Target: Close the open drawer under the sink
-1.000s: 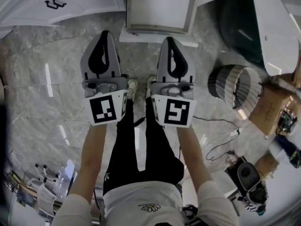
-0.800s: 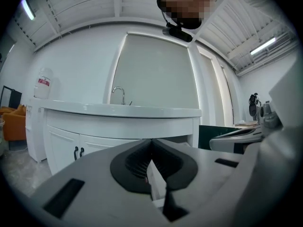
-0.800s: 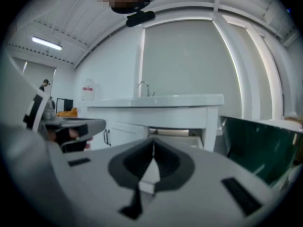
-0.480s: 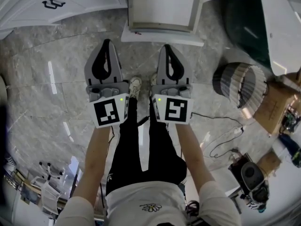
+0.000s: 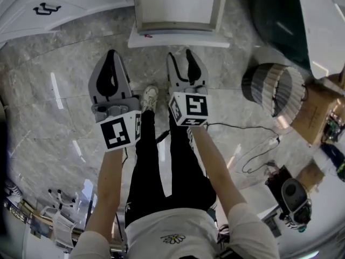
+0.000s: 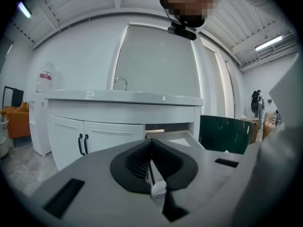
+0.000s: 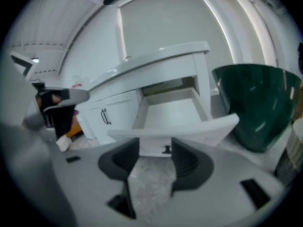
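Observation:
The open white drawer juts out from the vanity under the sink at the top of the head view, its inside bare. Through the right gripper view I see its front panel with a small dark handle just beyond the jaws. My right gripper is open; its jaws have just been opening, with nothing between them. My left gripper is shut and empty, level beside it, short of the drawer.
White cabinet doors with black handles stand left of the drawer. A dark green panel leans at right, with a round ribbed basket, a cardboard box and floor cables. The person's shoes rest on marble floor.
Both grippers have dropped lower in front of the drawer. The right gripper has rolled and its jaws, shut before, now stand apart. The left gripper stays shut.

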A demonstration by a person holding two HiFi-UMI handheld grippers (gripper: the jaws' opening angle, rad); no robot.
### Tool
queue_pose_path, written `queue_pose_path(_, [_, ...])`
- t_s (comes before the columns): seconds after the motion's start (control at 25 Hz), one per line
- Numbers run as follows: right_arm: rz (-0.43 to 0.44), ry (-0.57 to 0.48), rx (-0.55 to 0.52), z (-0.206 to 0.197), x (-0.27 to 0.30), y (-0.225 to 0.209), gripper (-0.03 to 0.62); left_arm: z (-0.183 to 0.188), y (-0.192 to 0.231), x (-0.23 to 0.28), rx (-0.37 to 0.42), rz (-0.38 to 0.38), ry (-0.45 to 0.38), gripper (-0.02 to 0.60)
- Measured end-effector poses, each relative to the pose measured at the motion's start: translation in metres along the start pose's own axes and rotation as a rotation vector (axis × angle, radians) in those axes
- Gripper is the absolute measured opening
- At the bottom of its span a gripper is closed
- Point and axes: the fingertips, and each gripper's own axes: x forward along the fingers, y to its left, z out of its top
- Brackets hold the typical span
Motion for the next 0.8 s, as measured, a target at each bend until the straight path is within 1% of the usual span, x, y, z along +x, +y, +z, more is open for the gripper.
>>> queue_pose_path(0.08, [-0.061,0.038,0.049,-0.019,0.012,-0.016,0.218,-0.005,0.0,-0.001,0.002,-0.003,0.014,0.02])
queue_pose_path(0.12, [-0.091,0.056,0.043,-0.027,0.019,-0.022,0.224,-0.008,0.001,-0.001,0.002,-0.006,0.022,0.02])
queue_pose_path(0.2, [-0.128,0.083,-0.014,-0.038,0.032,-0.029,0.236,-0.012,0.001,-0.001,0.008,-0.014,0.032,0.02])
queue_pose_path(0.28, [-0.13,0.097,-0.077,-0.043,0.046,-0.028,0.247,-0.015,0.003,-0.001,0.019,-0.018,0.033,0.02])
queue_pose_path(0.4, [-0.113,0.115,-0.114,-0.05,0.066,-0.025,0.25,-0.023,0.008,0.001,0.013,-0.004,0.044,0.02])
queue_pose_path(0.48, [-0.115,0.122,-0.108,-0.054,0.075,-0.029,0.25,-0.032,0.008,0.002,0.003,0.005,0.064,0.02])
queue_pose_path(0.64, [-0.152,0.146,-0.051,-0.062,0.087,-0.04,0.25,-0.036,0.003,0.003,0.013,-0.009,0.082,0.02])
queue_pose_path(0.8, [-0.144,0.161,-0.033,-0.064,0.098,-0.041,0.25,-0.035,0.004,0.008,0.017,-0.012,0.09,0.02])
